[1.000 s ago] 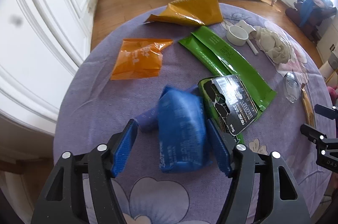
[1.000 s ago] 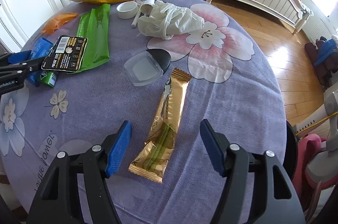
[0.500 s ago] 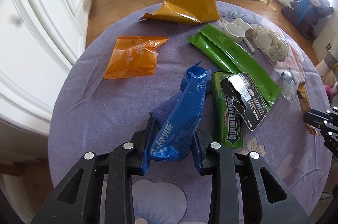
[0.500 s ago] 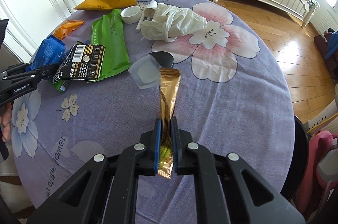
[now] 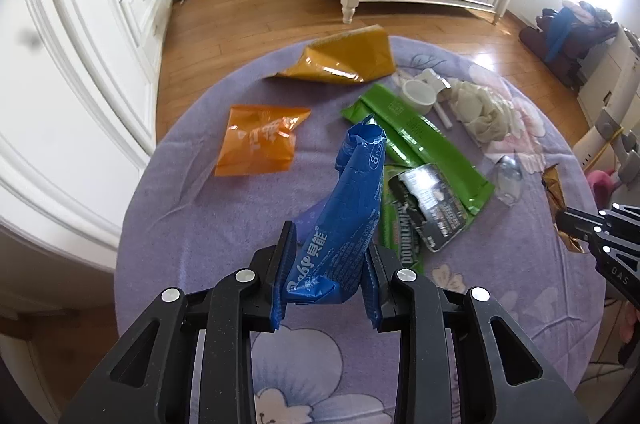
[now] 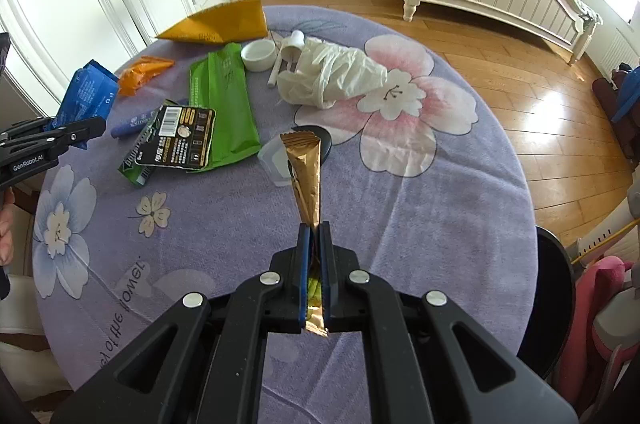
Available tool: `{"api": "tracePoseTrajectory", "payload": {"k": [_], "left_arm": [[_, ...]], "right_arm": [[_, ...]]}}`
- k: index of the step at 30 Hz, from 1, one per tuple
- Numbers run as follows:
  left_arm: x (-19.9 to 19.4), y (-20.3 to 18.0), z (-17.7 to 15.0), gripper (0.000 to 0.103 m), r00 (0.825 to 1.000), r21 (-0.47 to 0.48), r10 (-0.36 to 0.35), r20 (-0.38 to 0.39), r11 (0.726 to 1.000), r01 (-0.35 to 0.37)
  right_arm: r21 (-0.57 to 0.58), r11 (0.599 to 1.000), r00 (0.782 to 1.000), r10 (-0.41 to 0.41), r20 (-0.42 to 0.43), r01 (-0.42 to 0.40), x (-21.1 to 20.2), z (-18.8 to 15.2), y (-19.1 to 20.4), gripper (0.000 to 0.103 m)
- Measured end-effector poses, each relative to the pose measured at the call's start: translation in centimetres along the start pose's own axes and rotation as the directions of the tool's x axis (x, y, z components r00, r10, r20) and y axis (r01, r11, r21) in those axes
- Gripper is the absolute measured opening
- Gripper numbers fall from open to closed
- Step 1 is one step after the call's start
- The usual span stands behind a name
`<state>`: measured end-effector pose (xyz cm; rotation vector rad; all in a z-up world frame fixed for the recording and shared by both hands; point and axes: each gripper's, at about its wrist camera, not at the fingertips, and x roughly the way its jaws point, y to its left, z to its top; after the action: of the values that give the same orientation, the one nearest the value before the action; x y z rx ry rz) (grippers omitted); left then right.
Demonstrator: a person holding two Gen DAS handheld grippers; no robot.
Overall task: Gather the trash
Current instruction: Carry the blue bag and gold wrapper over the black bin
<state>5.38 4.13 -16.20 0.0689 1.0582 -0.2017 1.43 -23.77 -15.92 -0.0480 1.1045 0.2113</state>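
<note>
Purple table (image 5: 192, 224) is strewn with wrappers. Blue pack (image 5: 344, 224) is clamped in left gripper (image 5: 326, 288), gold sachet (image 6: 306, 179) pinched in right gripper (image 6: 315, 276), both lifted clear for binning.

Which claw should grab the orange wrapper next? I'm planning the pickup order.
Left, probably. The orange wrapper lies just ahead of the left claw, far from the right claw. Both are full, though: left grips the blue packet, right the gold wrapper.

Blue wrapper (image 5: 344, 224) and gold wrapper (image 6: 306, 179) (both crinkled) stand upright above the table.
</note>
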Motion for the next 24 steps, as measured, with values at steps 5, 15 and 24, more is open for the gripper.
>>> {"api": "tracePoseTrajectory", "payload": {"k": [5,15,24], "left_arm": [[-1.0,-2.8,0.9,0.030,0.999,0.043,-0.029,0.023,0.999,0.028],[-1.1,-15.2,2.9,0.030,0.988,0.211,-0.153,0.037,0.967,0.142],[-0.4,-27.4,2.9,0.030,0.970,0.368,-0.242,0.013,0.903,0.220]], "right_arm": [[0.013,1.000,1.000,-0.011,0.029,0.010,-1.7,-0.3,-1.0,0.004],[0.103,0.990,0.992,-0.107,0.061,0.100,-5.8,-3.0,-7.2,0.004],[0.213,0.959,0.978,-0.202,0.043,0.189,-7.7,-6.9,-14.4,0.004]]}}
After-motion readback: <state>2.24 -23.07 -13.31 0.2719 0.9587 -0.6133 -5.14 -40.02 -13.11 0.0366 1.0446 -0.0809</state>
